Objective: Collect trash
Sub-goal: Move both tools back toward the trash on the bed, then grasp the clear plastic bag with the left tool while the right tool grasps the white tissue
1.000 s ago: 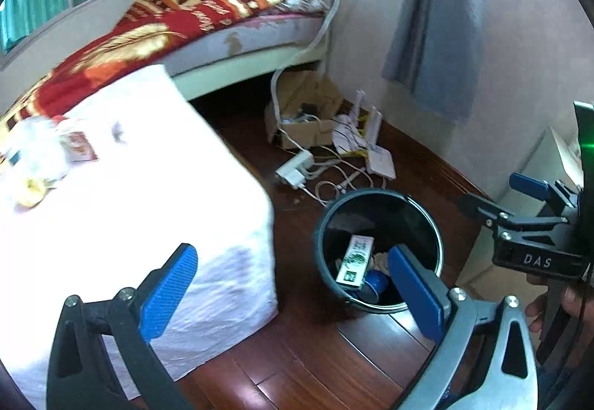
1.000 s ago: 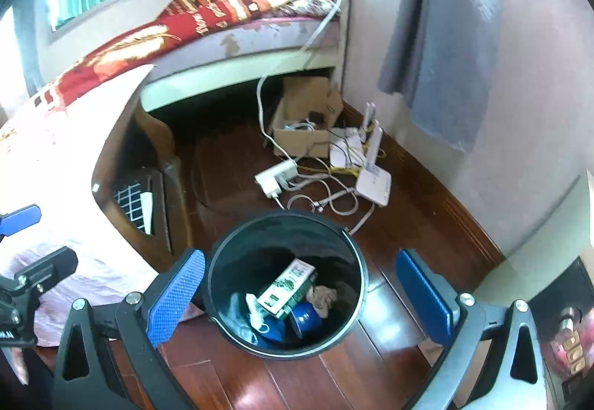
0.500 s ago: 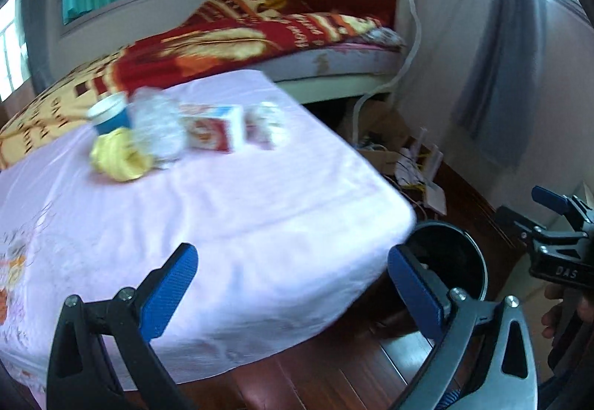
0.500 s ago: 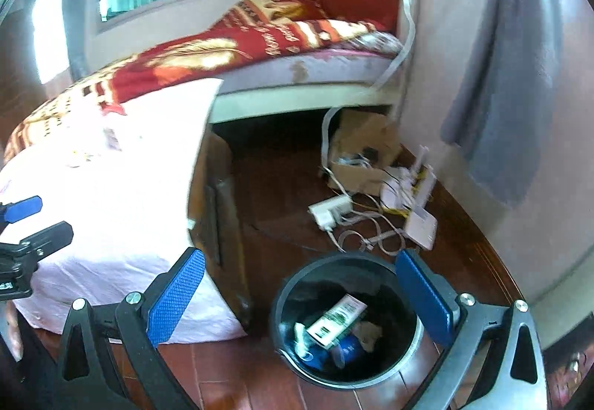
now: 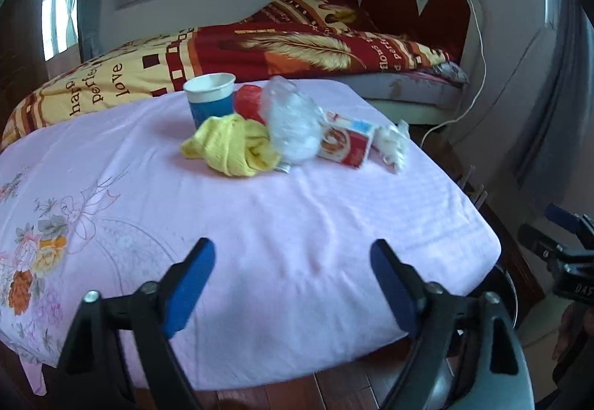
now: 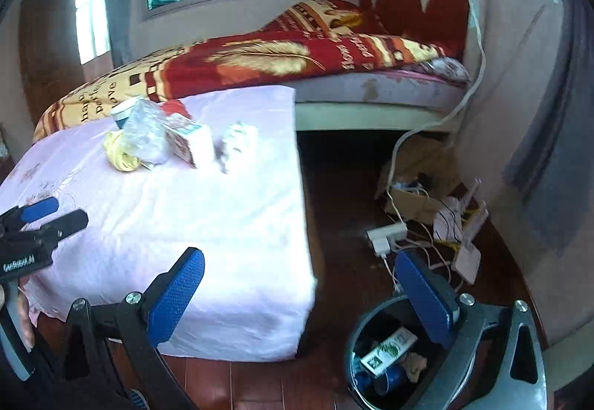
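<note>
The trash sits bunched at the far side of the desk (image 5: pixel 297 224): a blue cup (image 5: pixel 209 98), yellow cloth (image 5: pixel 234 146), clear bag (image 5: pixel 293 124), red carton (image 5: pixel 347 144) and white wad (image 5: pixel 393 143). The bin (image 6: pixel 367 343) stands on the floor beside the desk, already holding litter. The left gripper (image 5: pixel 293 284) and right gripper (image 6: pixel 297 295) both have their fingers apart and empty.

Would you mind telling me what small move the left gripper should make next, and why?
Probably ease the left gripper forward toward the yellow cloth, the nearest piece in the cluster on the table: its jaws are open and empty, short of the pile.
</note>
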Action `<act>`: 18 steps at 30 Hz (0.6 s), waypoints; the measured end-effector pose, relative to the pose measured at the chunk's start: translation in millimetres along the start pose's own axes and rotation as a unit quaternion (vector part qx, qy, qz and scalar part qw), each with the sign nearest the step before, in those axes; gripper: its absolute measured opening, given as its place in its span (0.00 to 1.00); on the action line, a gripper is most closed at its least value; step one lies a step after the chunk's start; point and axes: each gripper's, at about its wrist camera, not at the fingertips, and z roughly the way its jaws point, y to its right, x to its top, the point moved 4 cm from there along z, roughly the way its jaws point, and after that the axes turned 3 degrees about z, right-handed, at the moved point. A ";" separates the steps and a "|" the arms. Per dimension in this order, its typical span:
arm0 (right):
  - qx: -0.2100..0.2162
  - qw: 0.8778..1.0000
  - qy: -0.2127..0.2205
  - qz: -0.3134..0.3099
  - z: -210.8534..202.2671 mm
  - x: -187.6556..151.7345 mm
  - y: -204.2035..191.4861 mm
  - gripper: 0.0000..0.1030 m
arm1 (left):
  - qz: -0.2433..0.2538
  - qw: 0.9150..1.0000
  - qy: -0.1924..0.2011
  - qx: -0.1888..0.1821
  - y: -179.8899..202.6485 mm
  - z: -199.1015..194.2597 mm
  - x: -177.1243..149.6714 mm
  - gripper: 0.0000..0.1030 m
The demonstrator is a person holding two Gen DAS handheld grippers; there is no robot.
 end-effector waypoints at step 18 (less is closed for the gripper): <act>0.053 0.997 -0.041 -0.035 113.1 67.9 -42.1 0.63 | 0.007 1.000 0.013 -0.016 -6.5 57.1 56.8 0.67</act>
